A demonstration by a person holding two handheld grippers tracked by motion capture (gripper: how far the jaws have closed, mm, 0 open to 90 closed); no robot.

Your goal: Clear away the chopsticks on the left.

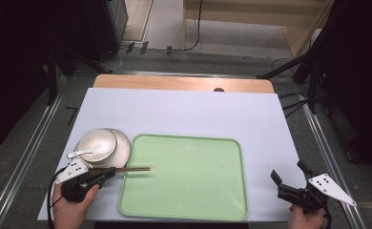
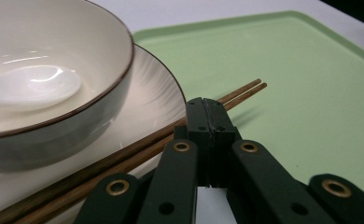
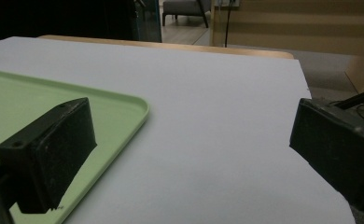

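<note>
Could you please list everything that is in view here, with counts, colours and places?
tray: one, light green, middle of the table, nothing inside but the chopstick tips
plate: one, cream, left of the tray
bowl: one, cream with dark rim, on the plate
spoon: one, white, resting in the bowl
chopsticks: one pair, brown, tips over the tray's left edge
table: one, white top
left gripper: black, shut on the chopsticks
right gripper: black, open, right of the tray
</note>
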